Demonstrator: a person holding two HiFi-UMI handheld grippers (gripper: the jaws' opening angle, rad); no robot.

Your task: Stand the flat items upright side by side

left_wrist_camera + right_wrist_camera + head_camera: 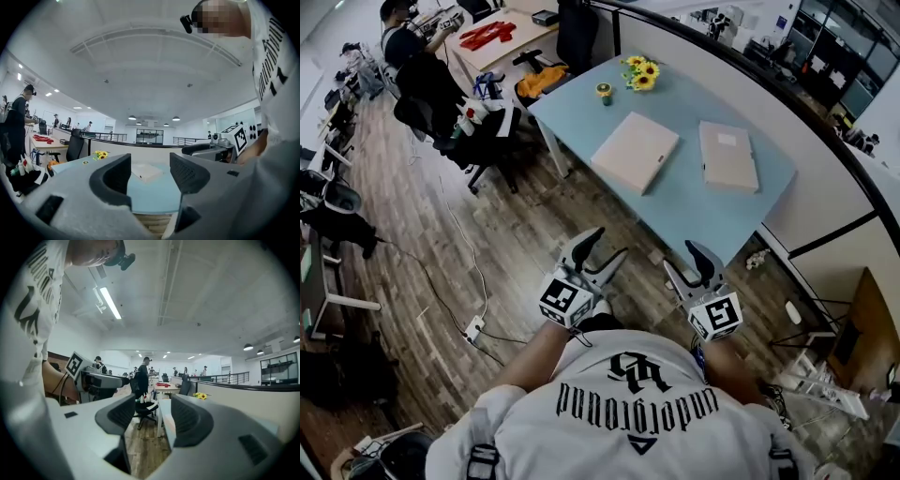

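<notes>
Two flat beige box-like items lie on the light blue table (675, 202): one on the left (636, 152), one on the right (728, 156), a gap between them. Both grippers hover over the wooden floor, short of the table's near edge. My left gripper (602, 248) is open and empty; its own view looks between the jaws (150, 173) at the left item (146, 172). My right gripper (686, 262) is open too, with nothing between its jaws (149, 416), and it points past the table's end toward the floor.
A bunch of sunflowers (639, 73) and a small cup (604, 92) stand at the table's far end. A partition wall (806, 141) runs along its right side. Office chairs (478, 131) crowd the left. A power strip (474, 328) and cable lie on the floor.
</notes>
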